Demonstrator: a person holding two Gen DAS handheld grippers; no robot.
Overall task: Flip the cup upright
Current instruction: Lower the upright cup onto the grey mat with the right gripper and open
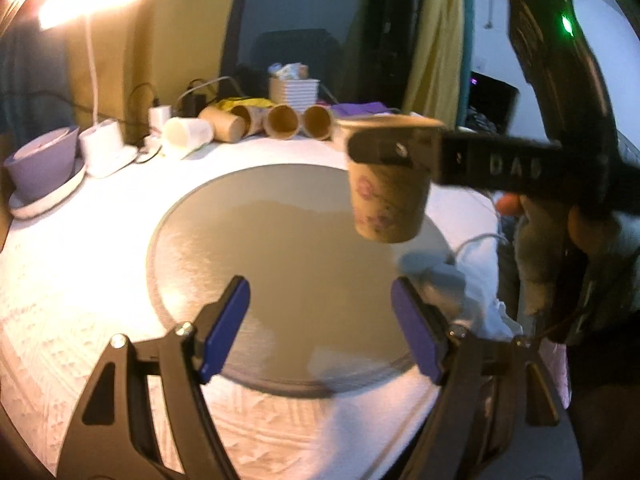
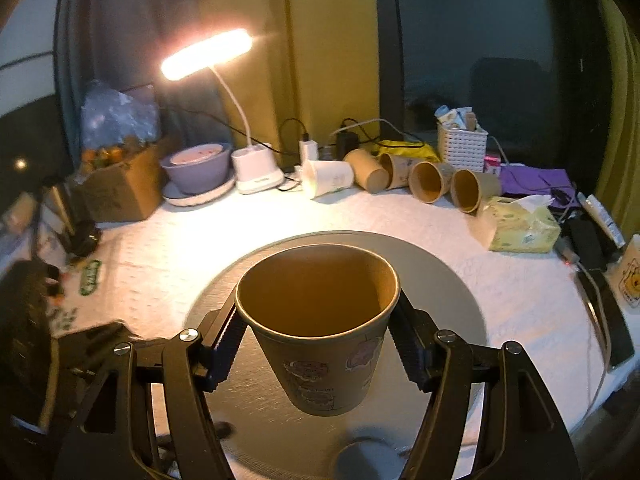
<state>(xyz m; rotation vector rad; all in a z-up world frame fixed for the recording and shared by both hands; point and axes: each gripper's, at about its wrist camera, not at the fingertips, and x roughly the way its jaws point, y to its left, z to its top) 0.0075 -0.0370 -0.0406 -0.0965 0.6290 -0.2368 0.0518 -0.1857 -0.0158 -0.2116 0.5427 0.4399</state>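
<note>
A brown paper cup (image 2: 320, 344) with printed drawings is upright, mouth up, held in the air above the round grey plate (image 2: 452, 280). My right gripper (image 2: 318, 336) is shut on the cup just below its rim. In the left wrist view the same cup (image 1: 386, 196) hangs over the plate's (image 1: 240, 240) right side, clamped by the right gripper's black finger (image 1: 400, 148). My left gripper (image 1: 320, 324) is open and empty, low over the plate's near edge, with blue pads (image 1: 226, 328) apart.
Several brown paper cups (image 2: 430, 182) and a white cup (image 2: 328, 178) lie on their sides at the table's back. A lit desk lamp (image 2: 256, 176), a purple bowl (image 2: 196, 168), a white basket (image 2: 462, 146), a tissue pack (image 2: 520, 228) and cables sit around the white cloth.
</note>
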